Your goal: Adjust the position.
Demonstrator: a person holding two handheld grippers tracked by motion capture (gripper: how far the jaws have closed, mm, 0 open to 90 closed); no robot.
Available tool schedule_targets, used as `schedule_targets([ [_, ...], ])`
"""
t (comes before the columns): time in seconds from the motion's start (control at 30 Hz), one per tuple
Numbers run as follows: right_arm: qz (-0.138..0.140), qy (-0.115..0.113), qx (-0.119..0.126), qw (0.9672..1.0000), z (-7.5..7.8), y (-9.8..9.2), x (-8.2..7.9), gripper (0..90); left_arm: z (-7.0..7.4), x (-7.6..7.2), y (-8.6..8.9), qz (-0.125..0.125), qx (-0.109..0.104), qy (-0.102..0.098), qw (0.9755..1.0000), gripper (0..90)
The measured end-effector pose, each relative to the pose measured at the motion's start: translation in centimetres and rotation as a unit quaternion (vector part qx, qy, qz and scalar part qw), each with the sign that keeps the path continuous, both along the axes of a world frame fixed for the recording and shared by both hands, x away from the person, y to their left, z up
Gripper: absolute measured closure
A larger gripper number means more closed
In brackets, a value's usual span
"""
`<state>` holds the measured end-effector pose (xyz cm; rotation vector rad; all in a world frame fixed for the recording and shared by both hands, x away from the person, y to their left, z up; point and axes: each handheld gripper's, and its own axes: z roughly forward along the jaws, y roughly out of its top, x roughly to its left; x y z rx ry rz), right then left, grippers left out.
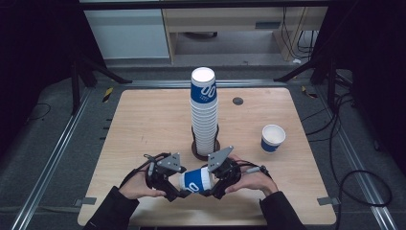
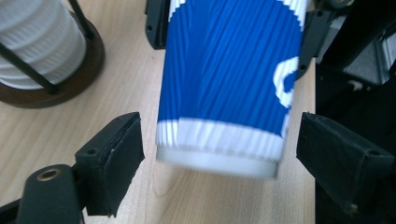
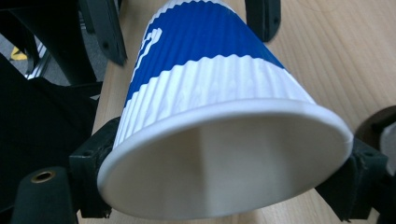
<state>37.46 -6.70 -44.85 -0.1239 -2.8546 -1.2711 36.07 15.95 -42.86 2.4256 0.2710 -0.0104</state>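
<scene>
The blue and white ribbed paper cup [image 1: 197, 180] lies on its side, held level between the two grippers above the near edge of the light wooden bench [image 1: 143, 120]. Its open rim points toward the right gripper [image 1: 209, 190]; its closed base points toward the left gripper [image 1: 182, 193].

Right gripper: in the right gripper view, the jaws sit against opposite sides of the cup's wide rim, with the pads pressed on the rim wall. This gripper is clamped on the cup [image 3: 219, 140]. The white interior of the cup faces the camera.

Left gripper: in the left gripper view, the base end of the cup [image 2: 229, 93] lies between the two black jaws. A clear gap of bench shows between each pad and the cup wall. The jaws stand apart and do not grip.

In the left gripper view, the cup appears as two nested shells, with a seam line running down the blue wall; whether it is one cup or two cannot be told for certain.

Other items on the bench:
- A tall stack of blue and white paper cups [image 1: 204, 112] stands upright in a dark round holder with thin black rods [image 1: 195, 148], just behind the grippers.
- A single upright blue and white paper cup [image 1: 273, 138] stands to the right of the stack, well apart from it.
</scene>
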Motion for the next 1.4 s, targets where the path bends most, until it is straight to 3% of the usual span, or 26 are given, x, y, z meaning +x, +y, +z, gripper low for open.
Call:
schedule_targets([
  [0.1, 0.005, -0.001, -0.003, 1.0, 0.0, 0.2, -0.1, 15.2, -0.3, -0.1, -0.3, -0.005, 0.011, -0.001, 0.9999, 14.9],
  [0.47, 0.013, -0.007, -0.011, 0.9998, -0.1, 0.8, -0.4, 15.1, -0.4, -0.3, -0.7, -0.012, 0.017, 0.002, 0.9998, 25.7],
  [0.87, 0.0, -0.022, 0.008, 0.9997, 0.2, 0.5, -0.2, 7.9, 0.0, 0.0, 0.1, -0.002, -0.005, -0.002, 1.0, 26.7],
  [1.03, -0.016, -0.019, 0.034, 0.9991, 0.9, -0.2, 0.1, 6.8, 0.5, 0.4, 1.1, 0.01, -0.025, -0.003, 0.9996, 26.6],
  [1.1, -0.031, -0.015, 0.065, 0.9973, 1.6, -1.0, 0.5, 6.6, 0.7, 0.6, 1.7, 0.018, -0.037, -0.003, 0.9991, 26.6],
  [1.17, -0.035, -0.013, 0.074, 0.9966, 1.7, -1.3, 0.5, 6.6, 1.0, 0.8, 2.3, 0.027, -0.049, -0.007, 0.9984, 26.6],
  [1.23, -0.044, -0.006, 0.091, 0.9949, 2.0, -1.8, 0.7, 6.5, 1.4, 0.9, 2.9, 0.043, -0.072, -0.013, 0.9964, 26.6],
  [1.4, -0.062, 0.009, 0.126, 0.99, 2.5, -2.5, 1.2, 6.0, 2.1, 0.9, 3.6, 0.055, -0.113, -0.024, 0.9918, 26.6],
])
